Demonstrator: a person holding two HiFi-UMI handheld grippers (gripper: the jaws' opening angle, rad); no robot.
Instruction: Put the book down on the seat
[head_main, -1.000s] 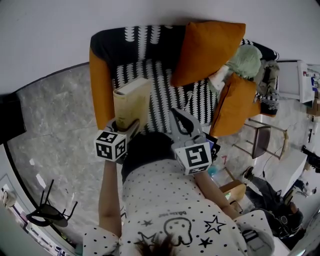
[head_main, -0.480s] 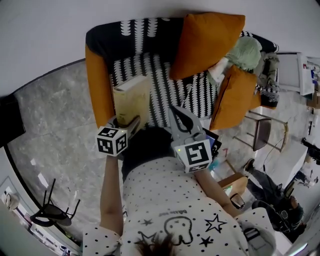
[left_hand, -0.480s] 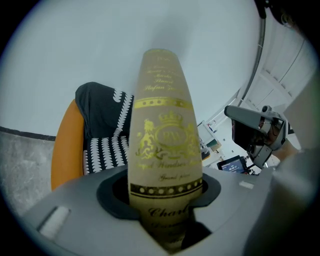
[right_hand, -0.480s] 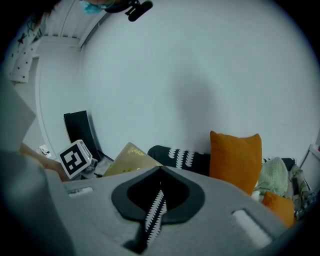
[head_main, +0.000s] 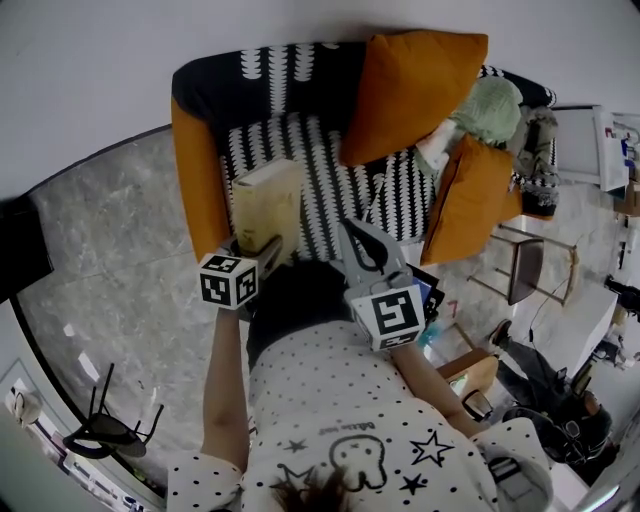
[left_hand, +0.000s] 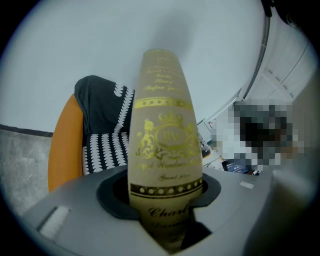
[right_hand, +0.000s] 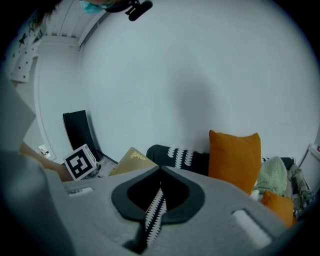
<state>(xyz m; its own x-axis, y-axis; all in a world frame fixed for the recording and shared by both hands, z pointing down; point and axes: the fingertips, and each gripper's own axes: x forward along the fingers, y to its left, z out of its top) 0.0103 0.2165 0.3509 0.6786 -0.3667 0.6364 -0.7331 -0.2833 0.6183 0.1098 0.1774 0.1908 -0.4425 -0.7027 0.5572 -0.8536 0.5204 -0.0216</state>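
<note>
Book (head_main: 266, 203) stands clamped upright in left gripper (head_main: 250, 252).

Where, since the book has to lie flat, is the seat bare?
The striped seat is bare between the orange armrest and the two orange cushions, just past the book. The right end is crowded with cushions and a green bundle.
</note>
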